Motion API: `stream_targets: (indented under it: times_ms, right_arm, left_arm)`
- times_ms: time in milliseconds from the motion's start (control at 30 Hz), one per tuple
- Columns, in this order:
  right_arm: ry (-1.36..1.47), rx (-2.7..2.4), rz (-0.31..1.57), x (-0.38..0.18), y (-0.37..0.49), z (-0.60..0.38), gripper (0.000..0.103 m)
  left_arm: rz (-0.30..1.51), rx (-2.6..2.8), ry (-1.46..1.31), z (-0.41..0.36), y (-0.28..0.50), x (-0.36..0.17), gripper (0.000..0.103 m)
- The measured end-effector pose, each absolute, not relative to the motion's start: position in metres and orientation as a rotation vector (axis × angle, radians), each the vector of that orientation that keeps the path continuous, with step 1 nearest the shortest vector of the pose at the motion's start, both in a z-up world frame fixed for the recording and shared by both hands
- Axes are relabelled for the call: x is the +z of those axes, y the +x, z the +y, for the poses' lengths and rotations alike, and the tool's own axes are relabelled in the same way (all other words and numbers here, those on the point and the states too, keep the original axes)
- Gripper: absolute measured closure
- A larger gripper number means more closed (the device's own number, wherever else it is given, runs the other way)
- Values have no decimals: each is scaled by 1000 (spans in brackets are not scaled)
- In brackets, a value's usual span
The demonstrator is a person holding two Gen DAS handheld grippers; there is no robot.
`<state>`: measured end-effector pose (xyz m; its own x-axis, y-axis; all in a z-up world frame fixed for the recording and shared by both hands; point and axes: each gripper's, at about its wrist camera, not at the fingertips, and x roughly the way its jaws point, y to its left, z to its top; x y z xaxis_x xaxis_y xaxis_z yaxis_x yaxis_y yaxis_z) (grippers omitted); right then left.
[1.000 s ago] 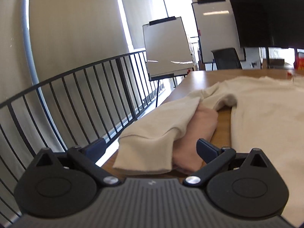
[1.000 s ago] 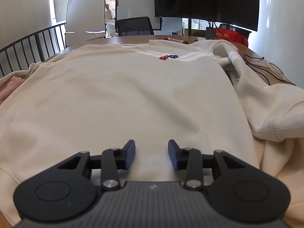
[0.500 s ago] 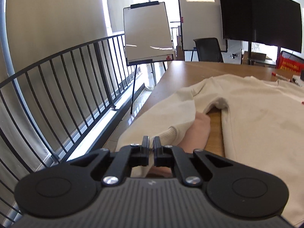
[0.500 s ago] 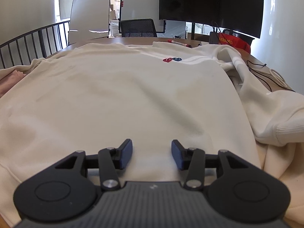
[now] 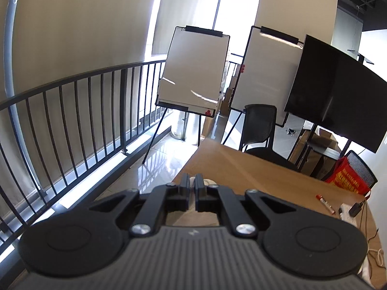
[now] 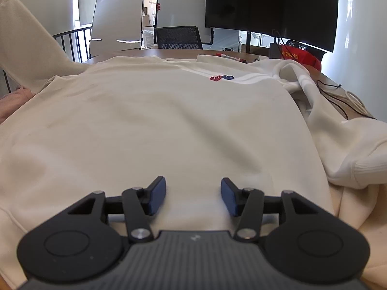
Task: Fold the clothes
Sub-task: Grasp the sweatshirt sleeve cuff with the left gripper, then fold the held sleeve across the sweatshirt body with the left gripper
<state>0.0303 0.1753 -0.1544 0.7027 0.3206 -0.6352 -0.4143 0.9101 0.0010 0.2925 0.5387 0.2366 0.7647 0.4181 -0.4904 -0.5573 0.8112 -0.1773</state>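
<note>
**Left sleeve raised, body flat ahead of the right gripper**

The cream sweatshirt lies spread on the wooden table, its long axis running straight away from the right gripper, hem nearest, collar far. The right gripper hovers low over the hem with its jaws apart and nothing between them. The left sleeve rises from the shoulder up and out past the top left corner of the right view, so the coming fold, as I judge it, turns on carrying that sleeve rightward across the body; the left hand is the nearer one. The left gripper has its jaws drawn together on a sliver of pale cloth, seemingly the cuff. The left view shows that pinch but none of the body; the right view shows the body and lifted sleeve but not the grip. A pink garment peeks out at the left edge.
</note>
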Motion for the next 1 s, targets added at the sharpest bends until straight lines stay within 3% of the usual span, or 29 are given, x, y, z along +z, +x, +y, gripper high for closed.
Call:
stream_targets:
  times_ms: [333, 400, 433, 467, 533, 600, 867, 1000]
  right_arm:
    - [-144, 420, 675, -155, 32, 176, 44]
    - [-144, 421, 675, -155, 32, 176, 44]
    - [-145, 421, 674, -155, 32, 176, 44]
    - [-146, 422, 674, -155, 31, 176, 44]
    - [-147, 422, 674, -155, 31, 176, 44]
    - [-147, 422, 674, -155, 31, 177, 44]
    - [-161, 419, 669, -155, 31, 176, 43]
    - [-162, 415, 670, -154, 30, 173, 43]
  left_arm:
    - [380, 372, -311, 438, 374, 317, 100]
    - [356, 240, -307, 411, 385, 319, 95]
    - [345, 165, -302, 397, 385, 314, 73]
    - [335, 94, -295, 382, 383, 309, 39]
    - [316, -8, -254, 356, 374, 293, 14]
    - [301, -53, -176, 331, 358, 271, 14]
    - [397, 44, -41, 358, 273, 149, 14]
    - [427, 216, 18, 411, 231, 117, 5]
